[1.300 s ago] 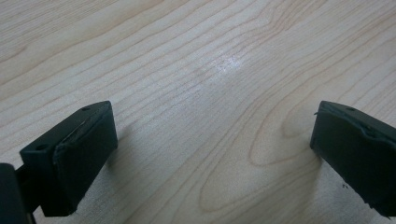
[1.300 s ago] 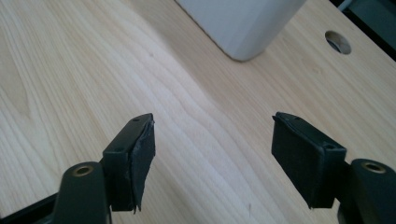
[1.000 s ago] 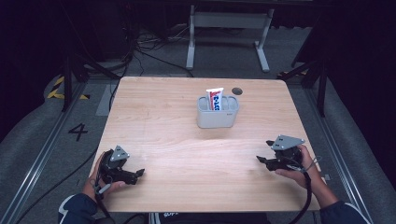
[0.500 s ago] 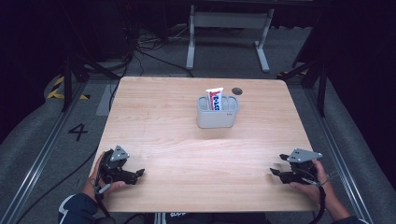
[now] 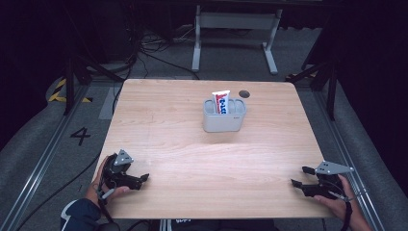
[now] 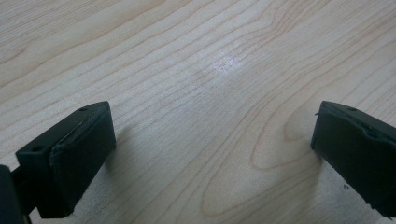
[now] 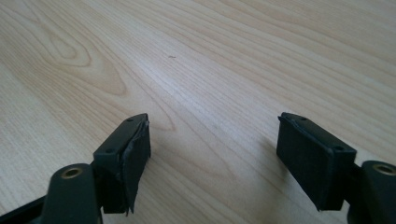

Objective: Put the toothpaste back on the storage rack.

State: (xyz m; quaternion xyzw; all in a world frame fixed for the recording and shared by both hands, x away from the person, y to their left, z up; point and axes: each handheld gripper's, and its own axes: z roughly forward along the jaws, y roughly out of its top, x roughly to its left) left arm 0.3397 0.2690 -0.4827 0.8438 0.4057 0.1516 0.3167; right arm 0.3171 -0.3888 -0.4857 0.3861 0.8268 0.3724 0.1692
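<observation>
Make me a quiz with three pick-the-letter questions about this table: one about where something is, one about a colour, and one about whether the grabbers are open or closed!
1. Where does the toothpaste tube stand?
A. Flat on the table's near edge
B. Upright in the grey holder
C. Between the left gripper's jaws

2. What colour is the holder?
A. Grey
B. Bright green
C. Orange

3. How do the jaws of the left gripper and the right gripper stand?
A. Both shut tight
B. Both clamped on the tube
C. Both open, nothing between them

Answers:
1. B, since the tube pokes up out of the holder toward the far side of the wooden table.
2. A, as the high view shows a pale grey cup.
3. C, because each gripper view shows a wide gap with bare wood between the jaws.
</observation>
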